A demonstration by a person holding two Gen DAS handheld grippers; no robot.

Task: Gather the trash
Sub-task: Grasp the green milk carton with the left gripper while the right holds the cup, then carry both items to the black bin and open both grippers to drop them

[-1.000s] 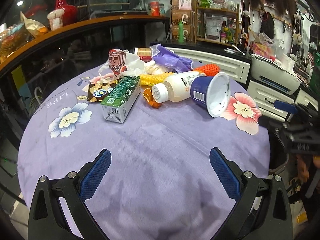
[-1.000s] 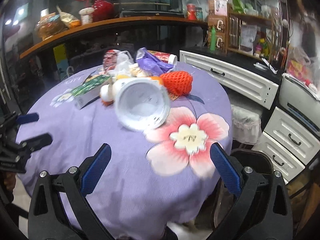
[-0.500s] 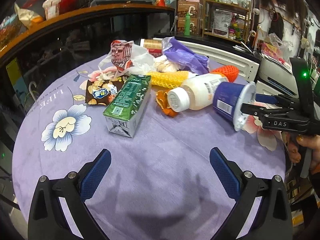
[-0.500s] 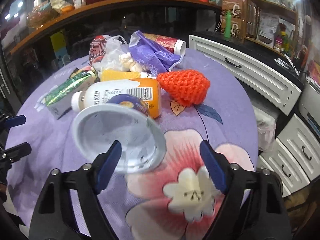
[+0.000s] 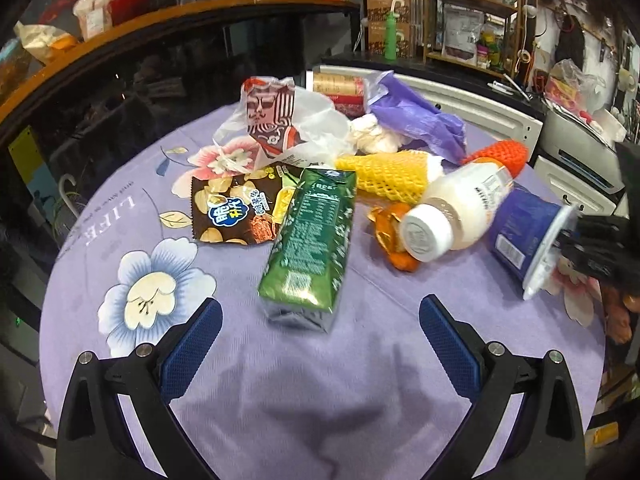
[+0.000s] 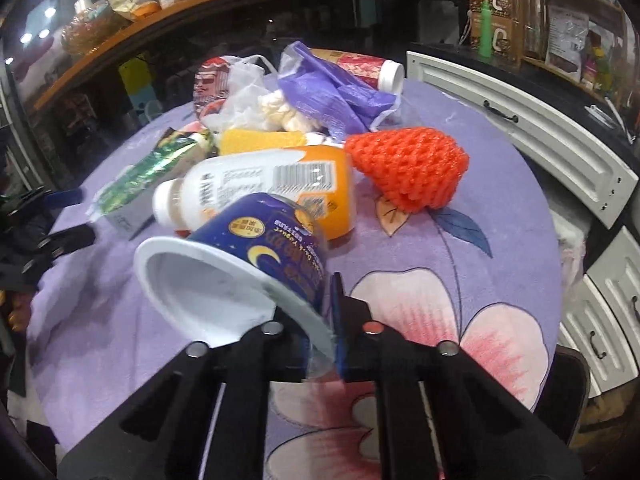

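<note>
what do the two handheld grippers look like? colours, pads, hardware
Both match. Left gripper: matte black angular finger arms, blue pads with a fine dimpled texture, round silver fasteners at the pivots. Right gripper: same black frame, silver fasteners, blue pad edges. No cables or sleeves visible.

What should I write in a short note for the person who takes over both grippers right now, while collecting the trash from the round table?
Right gripper: has just closed, now shut on the rim of the blue yogurt cup, which lies on its side on the purple tablecloth.
Left gripper: open and empty, with the green carton just ahead of it.
Also on the table: white bottle, snack wrapper, yellow foam net, orange foam net, purple bag, white plastic bag.
Done: cup gripped only.
Left: lift the cup away, then clear everything else.
</note>
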